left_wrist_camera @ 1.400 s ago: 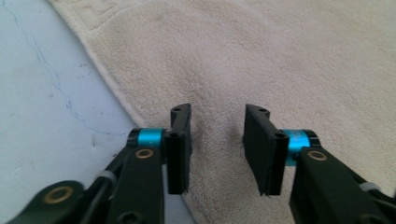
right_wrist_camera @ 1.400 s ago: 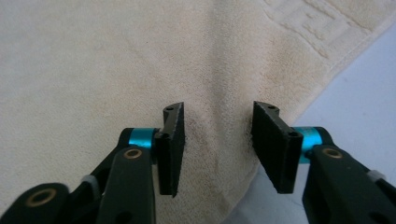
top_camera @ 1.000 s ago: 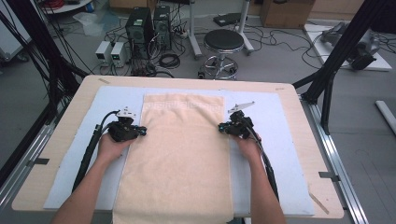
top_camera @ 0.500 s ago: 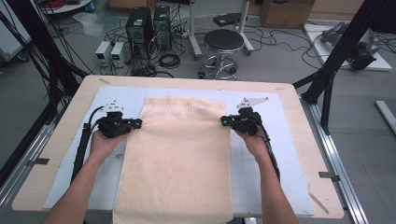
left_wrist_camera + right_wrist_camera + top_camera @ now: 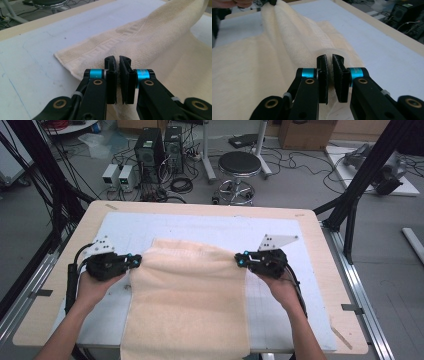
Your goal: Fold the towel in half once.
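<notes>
A cream towel (image 5: 190, 295) lies lengthwise down the middle of the table, its near end hanging over the front edge. My left gripper (image 5: 136, 261) is shut on the towel's left edge, and my right gripper (image 5: 239, 259) is shut on its right edge. Between them the towel is raised into a ridge above the table. In the left gripper view the black jaws of the left gripper (image 5: 118, 62) pinch the towel (image 5: 160, 42) by its edge. In the right gripper view the right gripper (image 5: 329, 61) clamps a fold of the towel (image 5: 287, 40).
A pale blue mat (image 5: 210, 227) covers the wooden table (image 5: 200, 209). A strip of the towel still lies flat beyond the ridge. Beyond the table, on the floor, stand a stool (image 5: 240, 165), computer cases (image 5: 159, 142) and cables. Black frame posts (image 5: 360, 185) rise at both sides.
Both grippers have moved away from the person, toward the far side of the table, and risen. The towel's gripped edges came up with them, forming a raised ridge.
</notes>
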The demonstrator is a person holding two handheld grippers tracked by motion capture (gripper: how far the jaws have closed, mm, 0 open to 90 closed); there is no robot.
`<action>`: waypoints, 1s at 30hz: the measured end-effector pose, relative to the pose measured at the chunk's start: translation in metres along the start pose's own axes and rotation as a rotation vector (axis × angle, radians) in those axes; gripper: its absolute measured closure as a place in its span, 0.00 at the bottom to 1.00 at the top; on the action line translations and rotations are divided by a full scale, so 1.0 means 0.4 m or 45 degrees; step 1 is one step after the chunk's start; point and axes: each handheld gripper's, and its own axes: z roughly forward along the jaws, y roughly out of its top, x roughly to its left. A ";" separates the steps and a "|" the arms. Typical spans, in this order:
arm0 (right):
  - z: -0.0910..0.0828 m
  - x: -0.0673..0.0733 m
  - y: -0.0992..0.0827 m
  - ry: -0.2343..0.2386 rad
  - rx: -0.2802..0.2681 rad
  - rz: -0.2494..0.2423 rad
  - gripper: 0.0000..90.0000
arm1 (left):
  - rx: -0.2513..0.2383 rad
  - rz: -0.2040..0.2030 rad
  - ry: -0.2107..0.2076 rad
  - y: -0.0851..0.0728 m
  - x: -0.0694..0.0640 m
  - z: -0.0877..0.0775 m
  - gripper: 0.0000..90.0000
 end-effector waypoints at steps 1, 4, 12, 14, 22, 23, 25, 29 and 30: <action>-0.004 0.017 -0.011 0.014 0.008 -0.005 0.93 | -0.008 -0.003 -0.008 -0.014 -0.011 -0.011 0.93; -0.009 0.063 -0.046 0.045 0.035 -0.020 0.92 | -0.014 0.000 -0.039 -0.052 -0.044 -0.037 0.93; 0.001 0.140 -0.146 0.100 0.144 -0.012 0.85 | 0.114 0.052 -0.091 -0.134 -0.100 -0.059 0.89; 0.000 0.145 -0.160 0.119 0.147 0.009 0.76 | 0.144 0.051 -0.114 -0.141 -0.097 -0.061 0.77; -0.013 0.091 -0.134 0.021 0.097 0.036 0.57 | 0.042 0.013 -0.105 -0.091 -0.047 -0.050 0.64; -0.004 0.074 -0.133 -0.009 0.098 0.040 0.56 | 0.042 0.009 -0.085 -0.082 -0.038 -0.039 0.62; 0.008 0.050 -0.131 -0.042 0.105 0.061 0.54 | 0.030 0.001 -0.019 -0.071 -0.027 -0.015 0.58; 0.044 0.002 -0.131 -0.111 0.123 0.102 0.51 | 0.041 -0.019 0.001 -0.061 0.007 0.044 0.57; 0.054 -0.008 -0.132 -0.121 0.124 0.100 0.51 | 0.050 -0.024 -0.004 -0.062 0.016 0.056 0.57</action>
